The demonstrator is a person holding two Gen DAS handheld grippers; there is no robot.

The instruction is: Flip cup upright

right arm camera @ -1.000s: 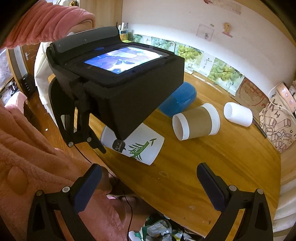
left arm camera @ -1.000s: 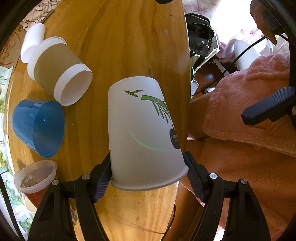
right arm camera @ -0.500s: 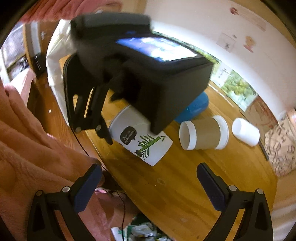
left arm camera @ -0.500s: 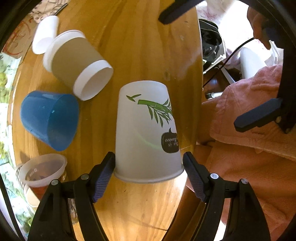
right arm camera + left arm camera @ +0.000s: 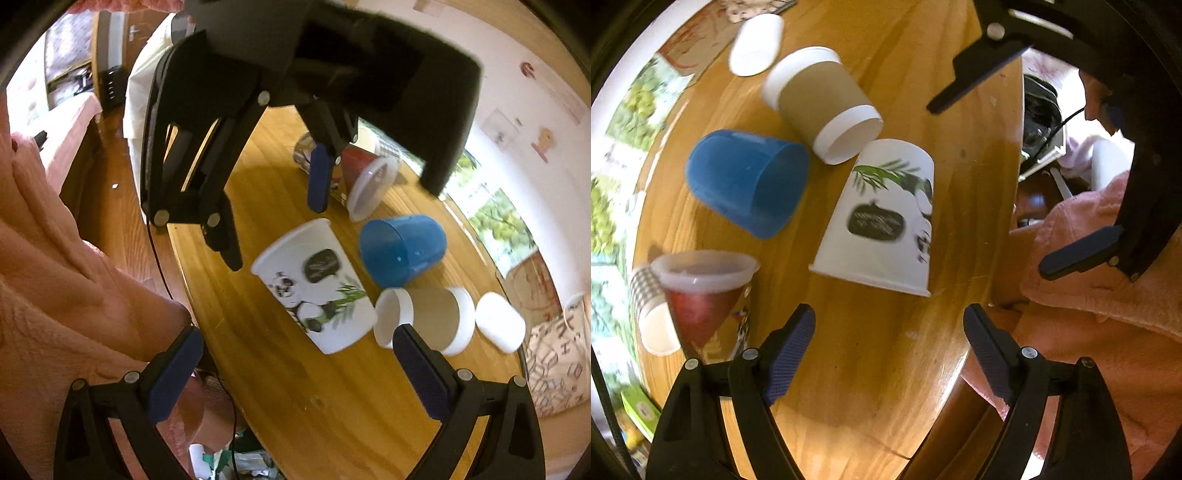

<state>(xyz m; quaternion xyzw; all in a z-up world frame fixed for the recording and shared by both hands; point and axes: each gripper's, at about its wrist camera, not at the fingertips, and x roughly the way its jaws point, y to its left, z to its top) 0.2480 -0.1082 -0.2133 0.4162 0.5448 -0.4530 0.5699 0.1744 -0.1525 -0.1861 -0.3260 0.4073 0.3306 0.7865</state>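
Note:
A white paper cup [image 5: 886,218] with a panda and bamboo print lies on its side on the wooden table [image 5: 871,369], rim toward my left gripper. It also shows in the right wrist view [image 5: 314,288]. My left gripper [image 5: 888,339] is open and empty, drawn back a little from the cup's rim. In the right wrist view the left gripper [image 5: 277,218] hangs above the cup. My right gripper [image 5: 295,373] is open and empty, near the table's edge, short of the cup.
A blue plastic cup [image 5: 746,181], a brown-sleeved paper cup [image 5: 820,99] and a small white cup [image 5: 757,44] lie on their sides beyond the panda cup. A clear cup with red inside [image 5: 701,291] lies at the left. The table edge and a pink robe [image 5: 1108,314] are at the right.
My left gripper let go of the panda cup and pulled back and up. The cup now lies free on the table, rolled so the panda print faces up. The right gripper stayed open.

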